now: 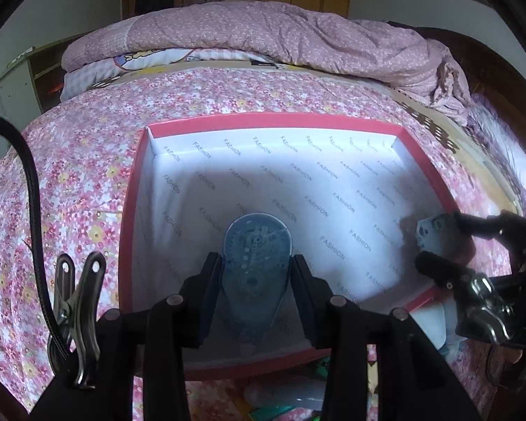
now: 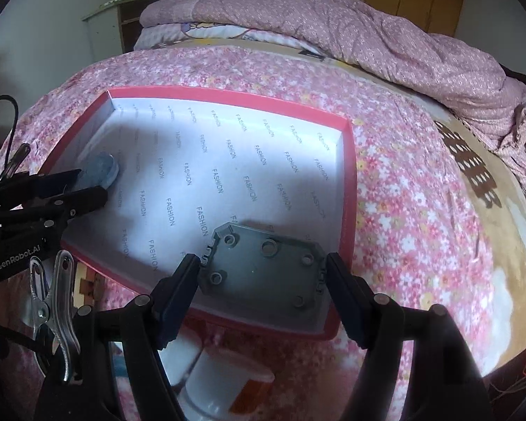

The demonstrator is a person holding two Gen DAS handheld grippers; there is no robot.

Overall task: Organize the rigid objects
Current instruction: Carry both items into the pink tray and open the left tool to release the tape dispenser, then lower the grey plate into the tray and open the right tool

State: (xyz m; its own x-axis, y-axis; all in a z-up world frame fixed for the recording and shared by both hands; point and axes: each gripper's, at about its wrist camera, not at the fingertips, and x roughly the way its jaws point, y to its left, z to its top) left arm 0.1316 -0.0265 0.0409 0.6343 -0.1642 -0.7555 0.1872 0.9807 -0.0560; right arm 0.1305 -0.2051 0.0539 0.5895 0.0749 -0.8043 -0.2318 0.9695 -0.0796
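A shallow red box [image 1: 133, 189] lined with white "FASHION" paper lies on the flowered bedspread; it also shows in the right wrist view [image 2: 347, 161]. My left gripper [image 1: 256, 280] is shut on a blue translucent correction-tape dispenser [image 1: 256, 256], held over the box's near left part; it shows in the right wrist view [image 2: 100, 172] too. My right gripper [image 2: 263, 277] is shut on a grey plastic plate with round holes [image 2: 263, 270], held over the box's near right corner. The plate [image 1: 433, 231] and right gripper [image 1: 438, 242] show at the right of the left wrist view.
A white tub with an orange label [image 2: 224, 386] lies on the bed just in front of the box. Small green and white items [image 1: 291, 396] lie below the box's near edge. A bunched pink quilt [image 1: 263, 35] lies across the far side of the bed.
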